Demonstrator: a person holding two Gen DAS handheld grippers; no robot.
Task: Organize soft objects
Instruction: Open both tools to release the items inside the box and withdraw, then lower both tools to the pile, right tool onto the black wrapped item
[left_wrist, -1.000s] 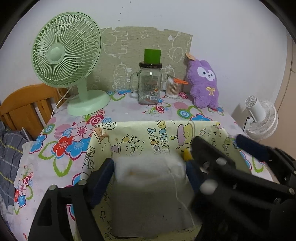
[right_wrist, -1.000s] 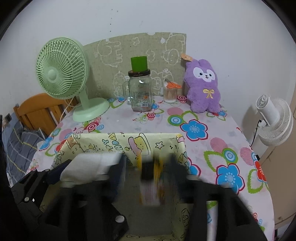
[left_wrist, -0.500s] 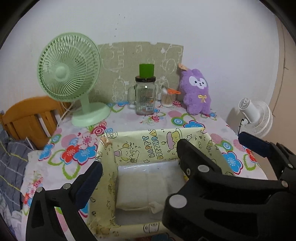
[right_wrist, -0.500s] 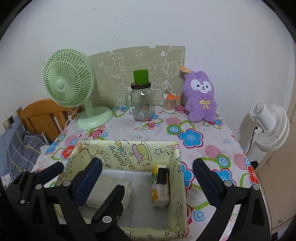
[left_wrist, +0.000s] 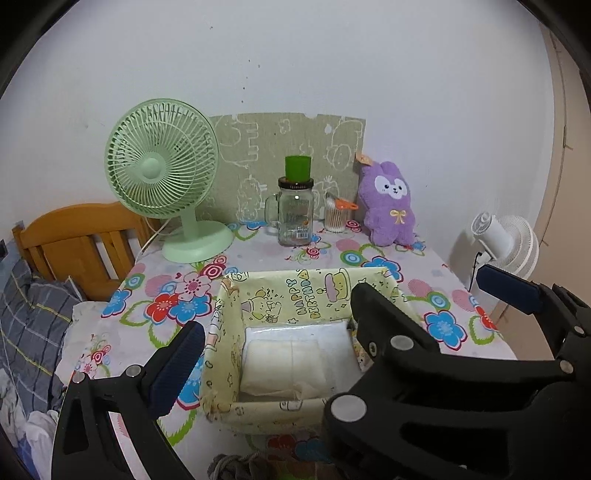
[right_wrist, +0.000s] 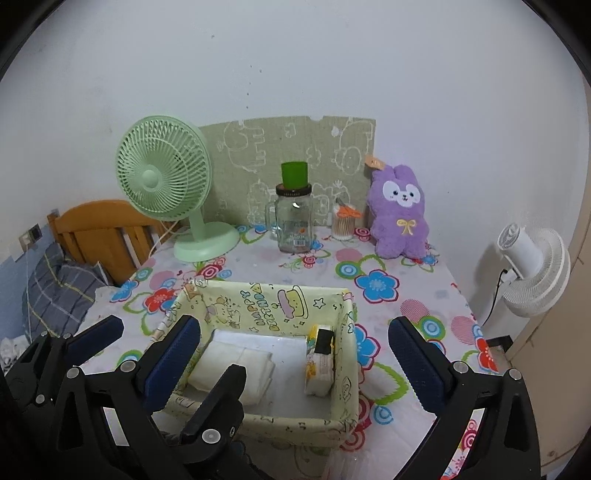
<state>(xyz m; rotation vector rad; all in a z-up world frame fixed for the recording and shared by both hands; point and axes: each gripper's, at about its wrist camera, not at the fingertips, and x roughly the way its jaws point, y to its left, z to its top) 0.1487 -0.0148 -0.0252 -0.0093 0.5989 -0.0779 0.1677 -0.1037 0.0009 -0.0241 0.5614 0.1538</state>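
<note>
- Nearest the cameras, the fabric basket (right_wrist: 258, 415) sits on the flowered tablecloth (right_wrist: 406, 280), pale yellow with cartoon print.
- Inside it, on the left, a white folded cloth pack (right_wrist: 231, 363) lies flat; in the left wrist view the same pack (left_wrist: 282, 365) fills most of the floor.
- On the right side of the basket, a small yellow and white tissue pack (right_wrist: 319, 360) stands on edge against the right wall.
- The left gripper (left_wrist: 275, 325) hangs above the basket with its jaws spread wide, nothing between them.
- The right gripper (right_wrist: 295, 356) is spread just as wide over the basket, gripping nothing and touching nothing.
- Bare tablecloth lies right of the basket, up to the table's right edge.
- Further back, a clear glass jar (right_wrist: 294, 223) stands with a green cup (right_wrist: 294, 173) on its lid.
- Beside the jar, a small tub of cotton swabs (right_wrist: 344, 221).
- A purple plush bunny (right_wrist: 400, 218) leans at the back right against the wall.
- A green desk fan (right_wrist: 166, 184) stands at the back left.
- Off the table's right edge, a white fan (right_wrist: 532, 273).
</note>
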